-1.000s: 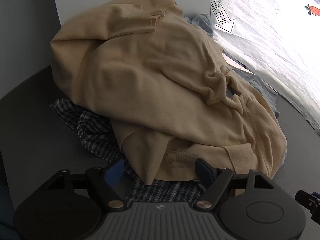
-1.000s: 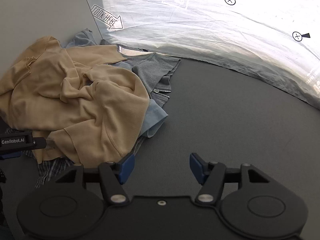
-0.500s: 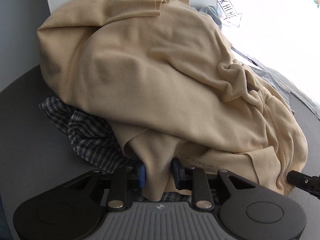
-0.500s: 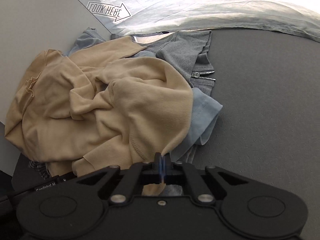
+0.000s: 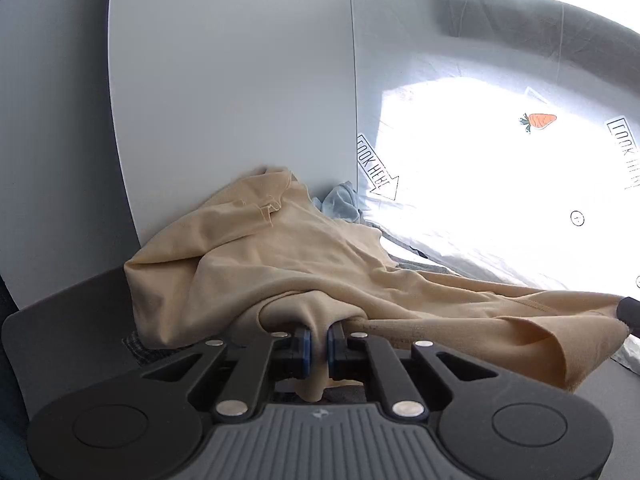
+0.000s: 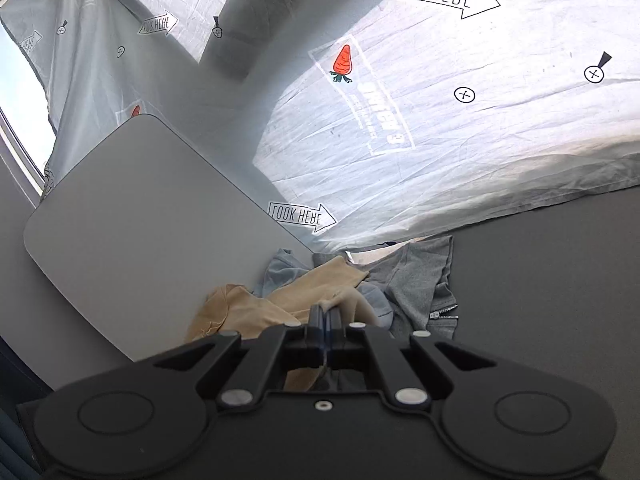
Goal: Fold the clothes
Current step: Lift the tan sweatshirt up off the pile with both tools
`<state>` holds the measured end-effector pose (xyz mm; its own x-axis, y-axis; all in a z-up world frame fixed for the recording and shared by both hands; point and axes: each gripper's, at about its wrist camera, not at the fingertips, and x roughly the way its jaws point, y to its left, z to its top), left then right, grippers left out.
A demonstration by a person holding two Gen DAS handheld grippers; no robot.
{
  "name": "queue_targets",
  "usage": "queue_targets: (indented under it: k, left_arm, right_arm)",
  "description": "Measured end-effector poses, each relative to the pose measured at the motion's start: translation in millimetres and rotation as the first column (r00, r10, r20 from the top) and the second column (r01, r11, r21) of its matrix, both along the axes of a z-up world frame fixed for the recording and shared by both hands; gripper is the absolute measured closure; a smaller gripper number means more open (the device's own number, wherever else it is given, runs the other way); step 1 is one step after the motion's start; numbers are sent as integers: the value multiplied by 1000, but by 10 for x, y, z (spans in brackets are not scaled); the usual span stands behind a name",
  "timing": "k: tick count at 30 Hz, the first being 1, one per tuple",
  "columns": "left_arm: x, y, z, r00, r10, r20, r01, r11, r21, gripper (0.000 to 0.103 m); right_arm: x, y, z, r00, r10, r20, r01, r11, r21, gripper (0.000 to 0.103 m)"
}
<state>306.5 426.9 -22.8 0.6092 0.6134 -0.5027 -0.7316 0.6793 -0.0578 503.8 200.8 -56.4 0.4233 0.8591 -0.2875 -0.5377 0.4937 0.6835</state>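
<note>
A tan shirt (image 5: 280, 264) lies crumpled on the dark grey table, its near edge lifted and stretched between both grippers. My left gripper (image 5: 316, 346) is shut on a fold of its hem. My right gripper (image 6: 325, 326) is shut on another part of the tan shirt (image 6: 280, 304); its dark tip shows at the right edge of the left wrist view (image 5: 628, 312). A checked shirt (image 5: 144, 350) peeks out from under the tan one.
A grey garment with a zip (image 6: 424, 284) and a light blue garment (image 6: 280, 268) lie behind the tan shirt. A grey panel (image 5: 232, 120) stands upright on the left. A white printed sheet (image 6: 440, 120) hangs along the back. Bare table (image 6: 540, 280) extends to the right.
Both grippers have risen and tilted up, lifting the tan shirt's edge off the pile. The left closed tighter on the fold; the right stayed shut.
</note>
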Motion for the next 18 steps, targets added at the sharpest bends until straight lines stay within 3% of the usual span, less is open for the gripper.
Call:
queue_targets:
  k: [4, 8, 11, 14, 18]
  left_arm:
    - [-178, -530, 560, 989, -69, 129, 56, 993, 105, 95]
    - [-418, -1134, 976, 956, -148, 252, 127, 987, 99, 96]
    - [-584, -1697, 1214, 930, -213, 298, 174, 973, 153, 96]
    - [-772, -2168, 1413, 894, -284, 348, 238, 957, 168, 96]
    - [-1037, -2857, 1625, 825, -404, 396, 352, 914, 200, 96]
  right_arm:
    - [-219, -616, 585, 992, -80, 97, 68, 990, 122, 102]
    - [-531, -1247, 1130, 965, -168, 201, 128, 972, 199, 102]
    - [-804, -1756, 1456, 938, -229, 259, 156, 949, 273, 102]
    - [-1138, -2302, 1732, 899, -296, 323, 191, 928, 319, 102]
    - [-1666, -3099, 2020, 828, -382, 410, 236, 901, 364, 102]
